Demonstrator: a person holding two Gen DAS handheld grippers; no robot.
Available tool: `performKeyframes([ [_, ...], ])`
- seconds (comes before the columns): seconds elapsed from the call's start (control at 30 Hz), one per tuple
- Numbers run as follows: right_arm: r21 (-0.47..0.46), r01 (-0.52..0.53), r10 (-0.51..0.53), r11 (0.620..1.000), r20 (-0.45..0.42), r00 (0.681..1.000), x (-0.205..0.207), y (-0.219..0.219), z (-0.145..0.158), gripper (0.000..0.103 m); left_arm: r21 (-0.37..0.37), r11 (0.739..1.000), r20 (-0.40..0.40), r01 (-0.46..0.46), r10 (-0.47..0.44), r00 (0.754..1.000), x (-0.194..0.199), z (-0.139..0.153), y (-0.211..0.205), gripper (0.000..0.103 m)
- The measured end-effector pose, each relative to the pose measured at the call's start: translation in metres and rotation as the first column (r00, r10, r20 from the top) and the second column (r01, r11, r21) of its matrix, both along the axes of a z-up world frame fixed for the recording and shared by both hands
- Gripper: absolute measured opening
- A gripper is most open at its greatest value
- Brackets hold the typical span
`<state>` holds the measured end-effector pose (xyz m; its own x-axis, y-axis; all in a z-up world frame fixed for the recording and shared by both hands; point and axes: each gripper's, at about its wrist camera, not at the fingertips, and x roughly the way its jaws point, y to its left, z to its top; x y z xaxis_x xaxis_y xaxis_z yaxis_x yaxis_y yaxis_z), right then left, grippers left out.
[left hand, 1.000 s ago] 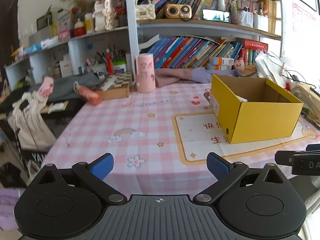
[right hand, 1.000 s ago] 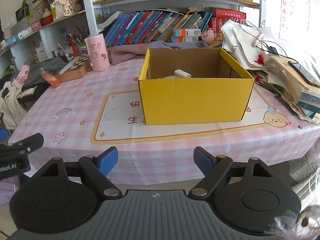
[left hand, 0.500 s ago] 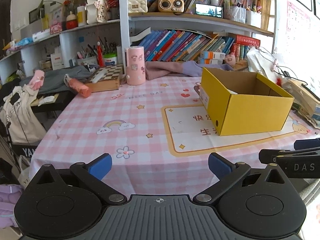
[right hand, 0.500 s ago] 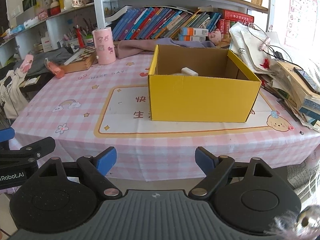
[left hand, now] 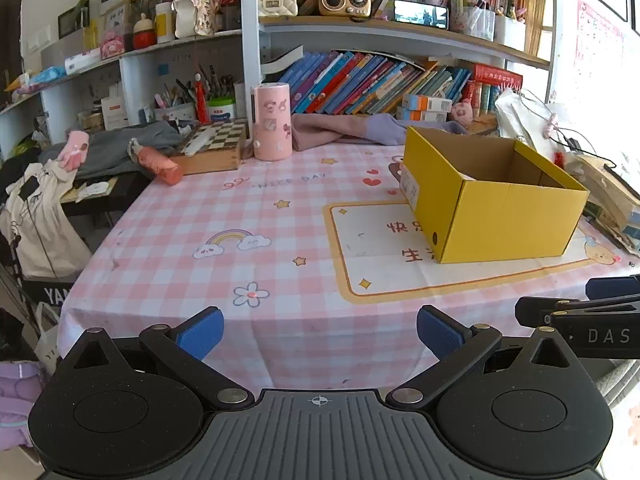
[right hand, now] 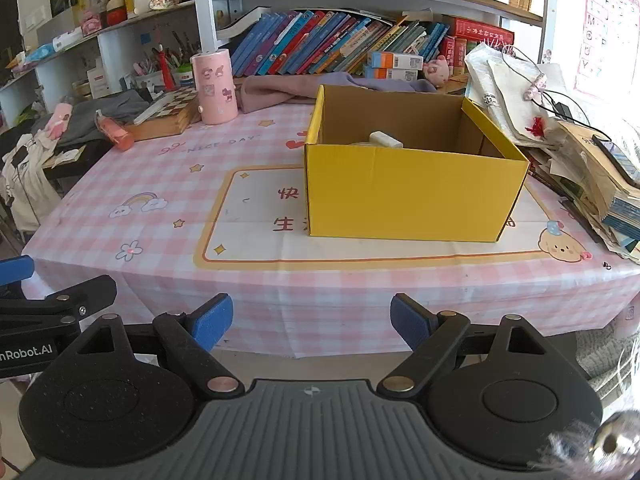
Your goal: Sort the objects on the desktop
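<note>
Bookshelves (left hand: 380,80) back your pink checked table (left hand: 224,216); from the left wrist, your left gripper (left hand: 320,330) hangs spread and empty off the near edge, the yellow box (left hand: 508,216) far right; from the right wrist, your right gripper (right hand: 312,320) is spread too, the box (right hand: 412,196) ahead with a white eraser (right hand: 386,139) inside.

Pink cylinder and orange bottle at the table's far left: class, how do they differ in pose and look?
The pink cylinder stands upright; the orange bottle lies on its side. The pink cylinder is pale pink with stickers and looks wider; the orange bottle is plain and slimmer. Both sit near the chessboard box, outside the yellow box.
</note>
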<state>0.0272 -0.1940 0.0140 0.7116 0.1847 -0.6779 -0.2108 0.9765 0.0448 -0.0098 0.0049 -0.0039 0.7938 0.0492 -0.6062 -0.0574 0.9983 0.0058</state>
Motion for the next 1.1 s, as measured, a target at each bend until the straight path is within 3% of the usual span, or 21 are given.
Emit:
performKeyframes([
  [1.1,-0.001,-0.007,0.007,1.0,-0.038,0.999,0.001,0.0017,-0.0063,0.087,0.005,1.0,-0.029,0.005,-0.005,1.0,0.0007,-0.0021,-0.0017,0.103],
])
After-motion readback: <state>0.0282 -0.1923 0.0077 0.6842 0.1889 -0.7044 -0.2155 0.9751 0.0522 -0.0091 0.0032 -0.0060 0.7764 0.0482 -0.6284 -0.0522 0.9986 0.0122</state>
